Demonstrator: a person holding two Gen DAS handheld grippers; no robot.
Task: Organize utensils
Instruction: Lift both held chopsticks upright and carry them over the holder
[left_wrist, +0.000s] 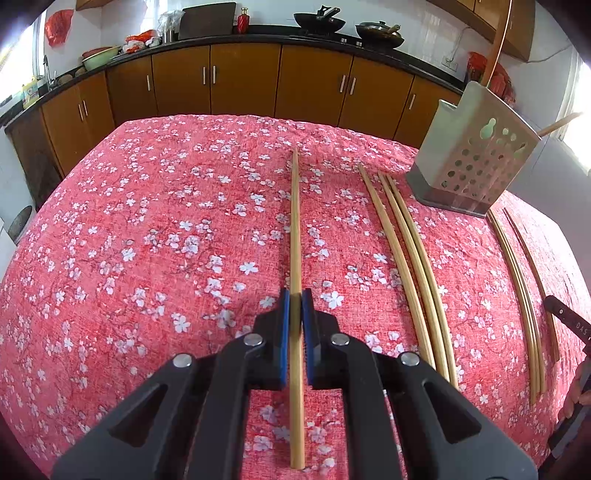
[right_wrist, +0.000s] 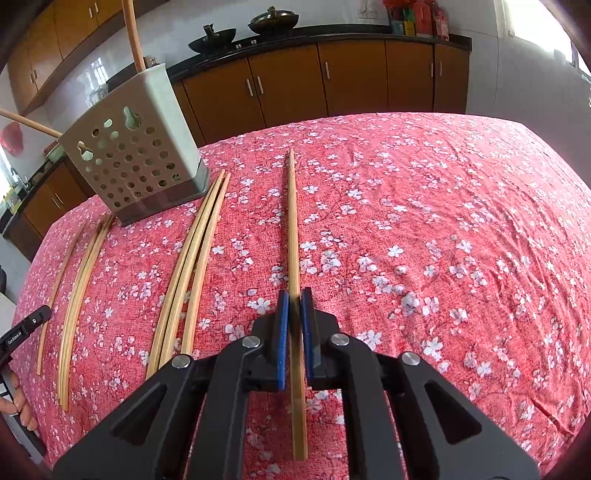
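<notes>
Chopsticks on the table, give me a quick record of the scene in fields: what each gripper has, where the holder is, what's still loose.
left gripper: shut on a single chopstick
right gripper: shut on a single chopstick
holder: perforated metal caddy, standing on the cloth between the two grippers
in holder: two chopsticks sticking out of the top
loose chopsticks: a group of three and a second bundle, lying in front of the holder
surface: red floral tablecloth
</notes>
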